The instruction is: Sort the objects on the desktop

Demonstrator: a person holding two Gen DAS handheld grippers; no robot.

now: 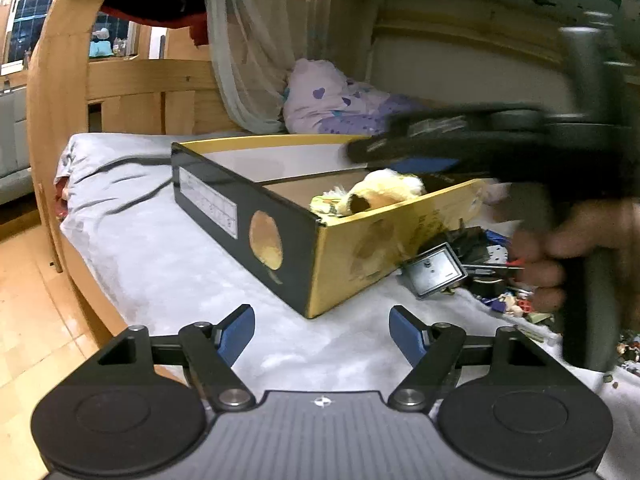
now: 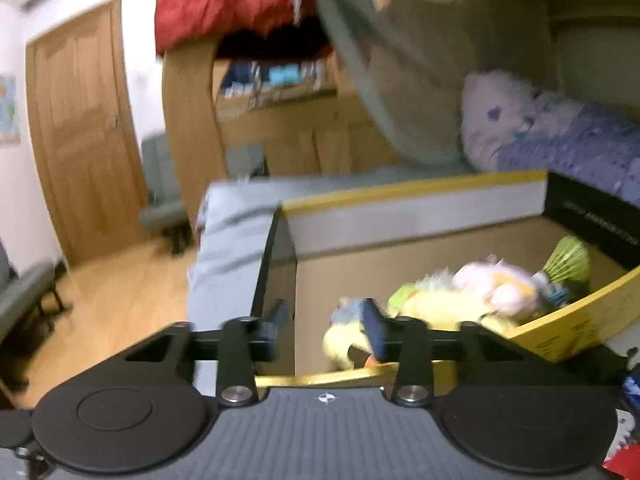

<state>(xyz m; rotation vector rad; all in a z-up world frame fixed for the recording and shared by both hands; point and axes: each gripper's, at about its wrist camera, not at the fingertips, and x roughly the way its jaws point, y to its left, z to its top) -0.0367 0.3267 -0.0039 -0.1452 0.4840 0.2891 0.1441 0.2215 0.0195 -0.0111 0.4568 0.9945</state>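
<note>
A black and yellow cardboard box (image 1: 224, 200) lies open on a grey bedsheet (image 1: 152, 248). Inside it lie a yellow plush toy (image 1: 384, 192), a pink plush (image 2: 496, 280) and a green shuttlecock-like thing (image 2: 568, 260). My left gripper (image 1: 320, 322) is open and empty, low over the sheet just in front of the box's near corner. My right gripper (image 2: 324, 320) hovers over the box's (image 2: 400, 216) near rim, open, with nothing pressed between its blue pads; the yellow plush (image 2: 440, 304) lies below it. In the left wrist view a person's hand (image 1: 580, 240) holds that gripper, blurred.
Right of the box a pile of small things lies on the sheet: a square metal tin (image 1: 434, 274) and several tiny toys (image 1: 512, 304). A purple pillow (image 1: 332, 100) lies behind the box. The wooden bed frame (image 1: 52, 120) and floor (image 1: 24, 300) are at left.
</note>
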